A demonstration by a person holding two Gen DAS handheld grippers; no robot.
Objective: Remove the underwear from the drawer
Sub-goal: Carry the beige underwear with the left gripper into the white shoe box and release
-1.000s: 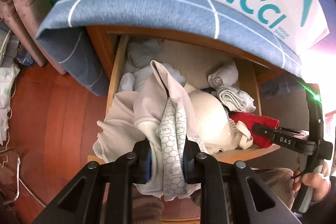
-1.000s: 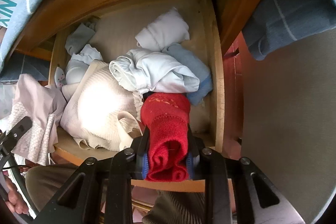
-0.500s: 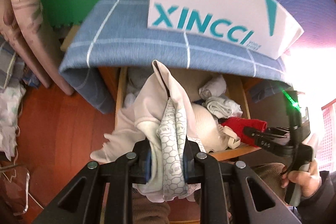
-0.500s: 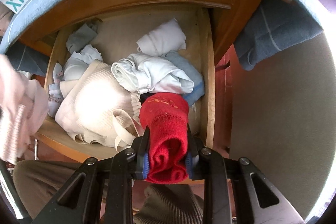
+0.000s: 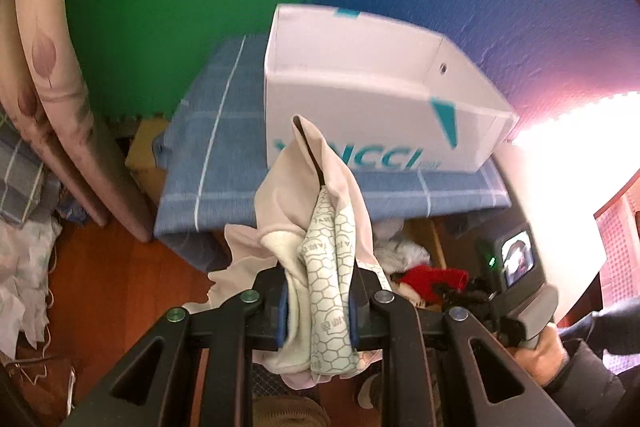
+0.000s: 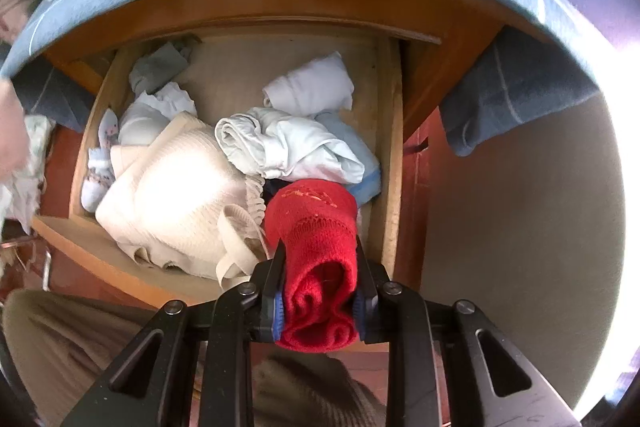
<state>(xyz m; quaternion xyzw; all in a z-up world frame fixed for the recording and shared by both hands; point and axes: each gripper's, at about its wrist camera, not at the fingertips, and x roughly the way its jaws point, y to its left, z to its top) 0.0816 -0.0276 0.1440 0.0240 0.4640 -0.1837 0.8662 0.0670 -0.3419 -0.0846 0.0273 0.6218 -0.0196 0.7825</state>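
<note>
At my left claw: my left gripper (image 5: 318, 301) was clamped on the pale underwear (image 5: 320, 227), held up in front of the white box (image 5: 360, 107).
Drawer: the wooden drawer (image 6: 390, 147) stood pulled out, with white and cream garments (image 6: 176, 187) heaped inside.
At my right claw: my right gripper (image 6: 319, 301) was clamped on a red knit roll (image 6: 316, 227) at the drawer's near right corner.

Pale underwear (image 5: 316, 223) lifted, drawer (image 6: 390, 147) open
</note>
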